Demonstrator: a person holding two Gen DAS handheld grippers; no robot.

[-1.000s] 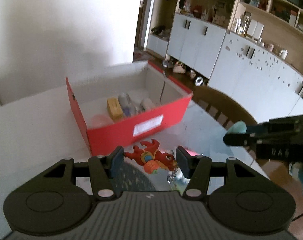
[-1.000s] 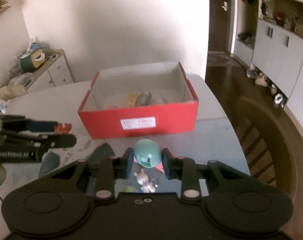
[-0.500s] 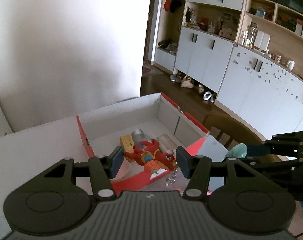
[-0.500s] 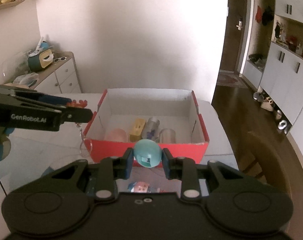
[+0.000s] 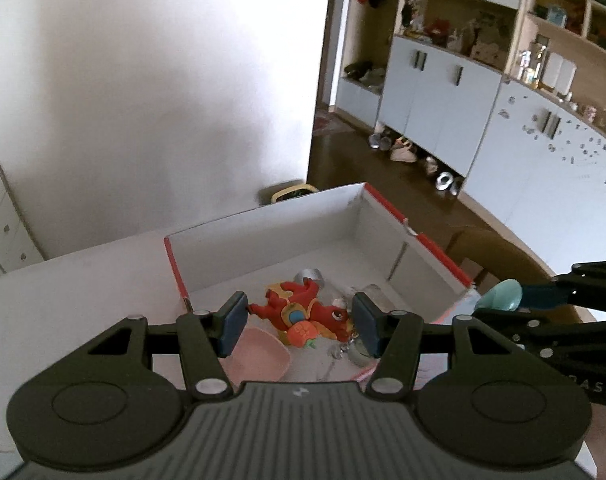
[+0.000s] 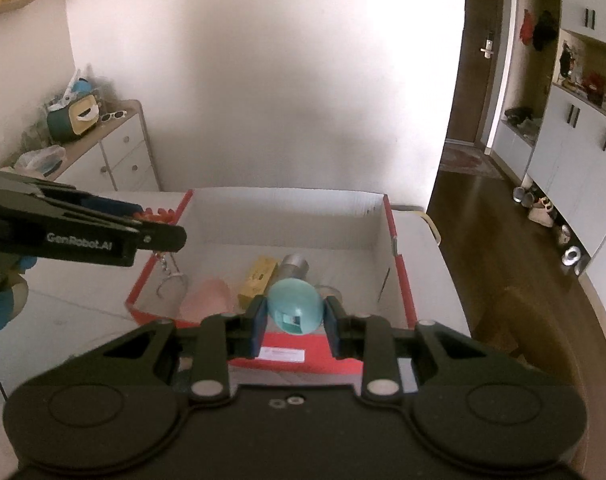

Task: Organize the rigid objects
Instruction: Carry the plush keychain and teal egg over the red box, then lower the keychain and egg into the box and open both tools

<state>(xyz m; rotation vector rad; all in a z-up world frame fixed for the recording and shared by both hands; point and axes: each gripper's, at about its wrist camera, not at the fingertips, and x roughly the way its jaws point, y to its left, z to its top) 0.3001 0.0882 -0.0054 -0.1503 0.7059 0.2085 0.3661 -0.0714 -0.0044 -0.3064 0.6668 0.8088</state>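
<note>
My left gripper (image 5: 299,318) is shut on a red dragon keychain (image 5: 303,312) and holds it above the open red box (image 5: 439,252); its metal ring dangles below. In the right wrist view the left gripper (image 6: 159,236) hangs over the box's left wall (image 6: 159,256). My right gripper (image 6: 295,316) is shut on a teal egg-shaped toy (image 6: 295,306), held over the box's near wall; the toy also shows in the left wrist view (image 5: 501,294). Inside the box lie a pink cup (image 6: 207,300), a yellow block (image 6: 259,276) and a silver cylinder (image 6: 294,266).
The box stands on a white table (image 6: 423,264). A wooden chair (image 6: 543,340) is at the right. A white drawer unit (image 6: 119,152) with clutter stands at the back left. White cabinets (image 5: 443,100) line the far right wall.
Both grippers have risen and moved forward over the box, each still holding its object. The dragon keychain was lifted off the table and now hangs above the box interior.
</note>
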